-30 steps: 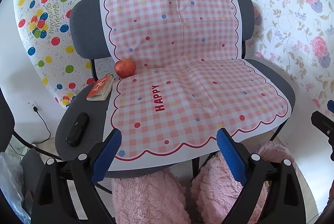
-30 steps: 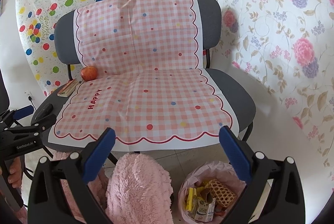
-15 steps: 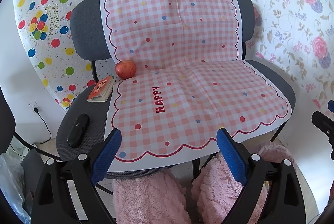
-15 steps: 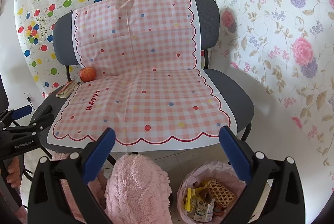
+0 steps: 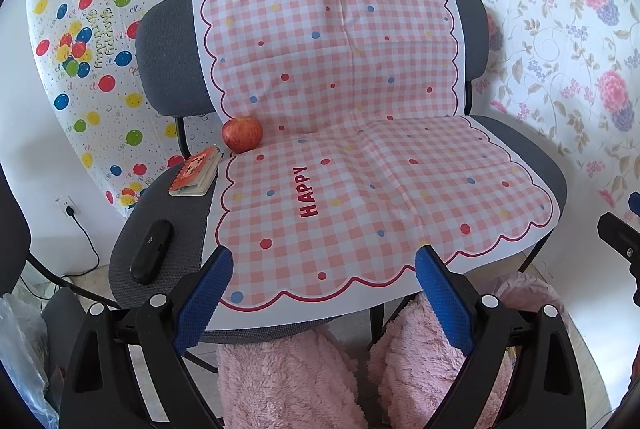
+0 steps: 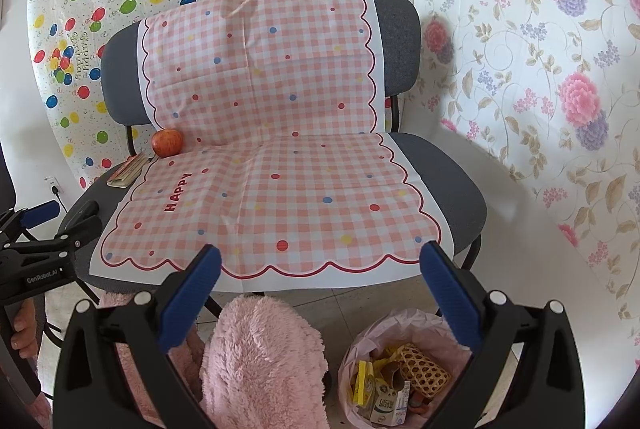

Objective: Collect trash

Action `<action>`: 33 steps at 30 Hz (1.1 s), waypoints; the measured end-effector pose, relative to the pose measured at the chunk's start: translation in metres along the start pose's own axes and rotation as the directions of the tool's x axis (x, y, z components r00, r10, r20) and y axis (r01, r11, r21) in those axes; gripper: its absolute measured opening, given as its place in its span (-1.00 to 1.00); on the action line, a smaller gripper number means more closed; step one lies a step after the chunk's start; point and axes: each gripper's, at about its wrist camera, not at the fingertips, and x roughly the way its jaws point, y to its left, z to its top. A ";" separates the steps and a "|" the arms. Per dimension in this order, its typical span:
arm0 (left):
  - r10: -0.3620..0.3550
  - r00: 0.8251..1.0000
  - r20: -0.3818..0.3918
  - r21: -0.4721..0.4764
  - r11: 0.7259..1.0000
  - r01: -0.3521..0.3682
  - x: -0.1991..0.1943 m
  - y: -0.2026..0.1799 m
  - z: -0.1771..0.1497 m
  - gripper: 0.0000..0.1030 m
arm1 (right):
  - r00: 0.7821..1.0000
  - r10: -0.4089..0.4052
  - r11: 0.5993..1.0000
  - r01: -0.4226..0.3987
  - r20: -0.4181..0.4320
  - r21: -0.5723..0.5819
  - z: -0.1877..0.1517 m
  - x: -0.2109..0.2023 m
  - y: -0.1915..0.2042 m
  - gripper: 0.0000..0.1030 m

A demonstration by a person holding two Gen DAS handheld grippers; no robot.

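You hold the left gripper (image 5: 323,265) and right gripper (image 6: 320,261) before the chair (image 6: 448,185), jaws wide apart, empty; the collected trash (image 6: 394,381) sits in the pink-lined bin (image 6: 356,349) below.

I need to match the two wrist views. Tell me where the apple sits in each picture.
Left wrist view: the apple is left of centre, at the back left corner of the seat against the backrest.
Right wrist view: the apple sits further left, at the same corner.
Shared landmark: the red word HAPPY printed on the checked cloth, in front of the apple.
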 end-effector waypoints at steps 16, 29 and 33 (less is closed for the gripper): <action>-0.002 1.000 -0.003 0.002 1.000 0.002 0.002 0.002 0.001 0.78 | 1.000 0.001 1.000 -0.001 -0.001 0.000 0.001 0.000 -0.002 0.89; -0.020 1.000 0.000 0.004 1.000 0.020 0.015 0.005 -0.001 0.78 | 1.000 -0.005 1.000 0.005 -0.019 0.020 0.000 0.013 -0.009 0.89; -0.029 1.000 -0.006 0.005 1.000 0.029 0.024 0.002 0.001 0.78 | 0.999 -0.014 1.000 0.015 -0.033 0.023 0.002 0.028 -0.013 0.89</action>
